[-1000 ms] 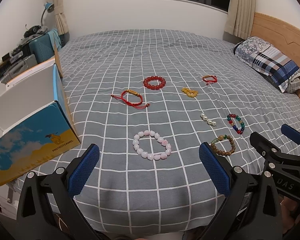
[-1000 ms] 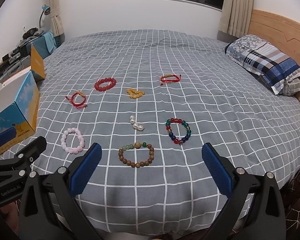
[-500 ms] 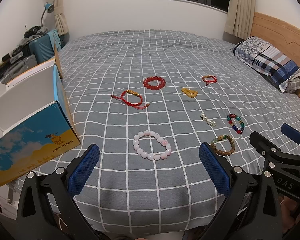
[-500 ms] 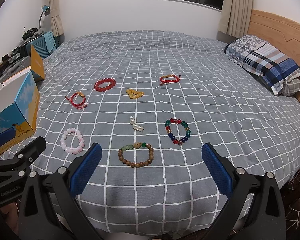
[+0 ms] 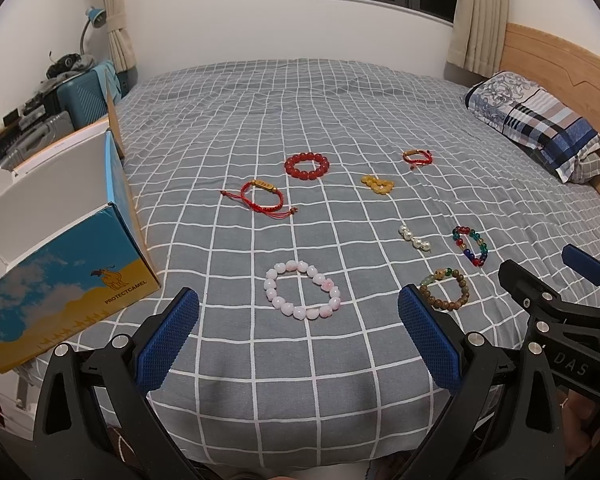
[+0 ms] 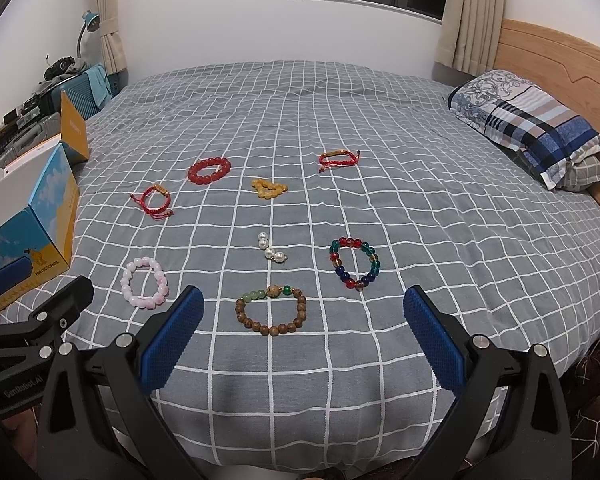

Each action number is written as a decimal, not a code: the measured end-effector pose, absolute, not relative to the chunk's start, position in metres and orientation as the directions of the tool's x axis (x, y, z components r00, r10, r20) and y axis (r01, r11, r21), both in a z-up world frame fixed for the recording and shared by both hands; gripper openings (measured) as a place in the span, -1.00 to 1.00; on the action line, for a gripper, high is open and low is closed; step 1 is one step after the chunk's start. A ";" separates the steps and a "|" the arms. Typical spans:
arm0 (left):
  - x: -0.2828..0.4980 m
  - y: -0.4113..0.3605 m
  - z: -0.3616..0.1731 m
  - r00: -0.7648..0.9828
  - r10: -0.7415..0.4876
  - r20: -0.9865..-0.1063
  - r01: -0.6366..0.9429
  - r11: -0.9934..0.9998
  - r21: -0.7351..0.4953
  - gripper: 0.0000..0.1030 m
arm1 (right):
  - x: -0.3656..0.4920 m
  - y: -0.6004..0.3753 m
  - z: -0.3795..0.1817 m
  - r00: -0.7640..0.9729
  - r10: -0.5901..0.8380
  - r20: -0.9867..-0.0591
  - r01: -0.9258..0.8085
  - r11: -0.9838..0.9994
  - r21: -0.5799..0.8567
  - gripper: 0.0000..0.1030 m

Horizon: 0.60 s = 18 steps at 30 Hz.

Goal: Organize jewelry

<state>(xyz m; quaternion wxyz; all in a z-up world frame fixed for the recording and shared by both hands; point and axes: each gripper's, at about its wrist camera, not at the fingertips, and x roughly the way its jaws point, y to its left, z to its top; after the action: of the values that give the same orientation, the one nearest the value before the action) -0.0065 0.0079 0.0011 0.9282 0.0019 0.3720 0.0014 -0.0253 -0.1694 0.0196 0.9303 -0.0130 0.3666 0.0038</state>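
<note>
Left claw (image 5: pixel 298 330) spread wide, empty, low over near edge of bed (image 5: pixel 300 392). Pink bead bracelet (image 5: pixel 302 290) just ahead, between fingers. Right claw (image 6: pixel 302 330) also spread wide, empty; brown wooden bead bracelet (image 6: pixel 271 310) just ahead, multicolour glass bracelet (image 6: pixel 354 262) ahead-right, pearl piece (image 6: pixel 271 247) farther ahead. Red bead bracelet (image 5: pixel 307 165), two red cord bracelets, yellow piece well ahead. Yellow piece bunched, form unclear. Box (image 5: pixel 66 280) left of left claw, cut off by frame, reads "PROTECTCAMEL". Right claw body shows "DAS", left "GenRobot.AI".
</note>
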 end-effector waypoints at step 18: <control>-0.005 0.008 0.006 0.723 0.000 -0.691 -0.001 1.000 0.000 0.89 | -0.025 -0.173 0.027 0.739 -0.007 -0.673 -0.006 1.000 -0.017 0.86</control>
<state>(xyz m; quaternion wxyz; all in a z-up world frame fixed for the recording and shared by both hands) -0.0053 0.0078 0.0057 0.9281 -0.0001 0.3724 0.0003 -0.0248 -0.1732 0.0268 0.9325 -0.0092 0.3609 -0.0004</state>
